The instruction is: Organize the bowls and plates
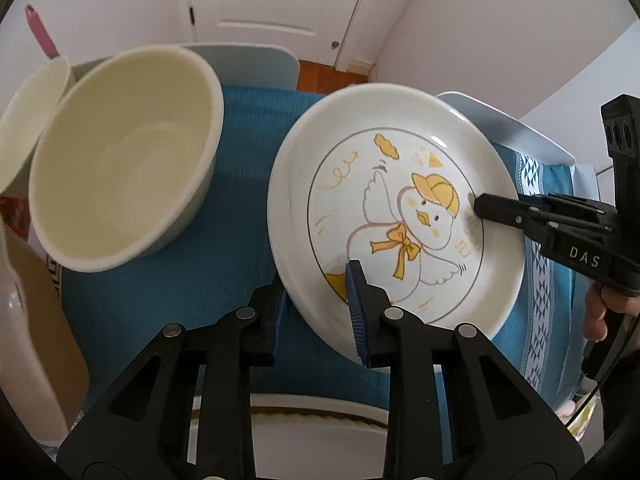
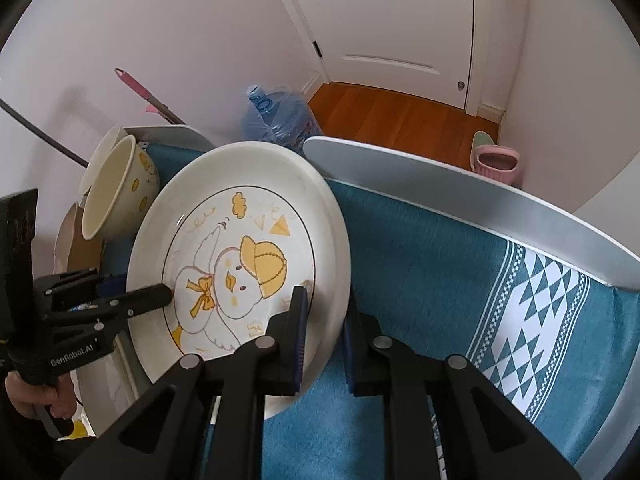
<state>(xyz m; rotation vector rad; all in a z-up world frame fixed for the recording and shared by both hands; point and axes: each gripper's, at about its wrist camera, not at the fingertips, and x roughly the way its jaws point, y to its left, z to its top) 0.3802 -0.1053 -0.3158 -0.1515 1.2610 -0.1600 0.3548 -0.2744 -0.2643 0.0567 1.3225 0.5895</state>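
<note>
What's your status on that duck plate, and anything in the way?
Both tongs, left and right, shut on duck plate rim, opposite sides. Plate tilted over blue cloth. Cream bowl close beside, not touching.

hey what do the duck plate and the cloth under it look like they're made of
The duck plate looks like glazed ceramic, possibly melamine: smooth glossy white surface, soft highlights, printed yellow cartoon under the sheen. The cloth looks like woven fabric, matte teal, with visible ribbed weave and a white geometric band woven or printed in.
</note>
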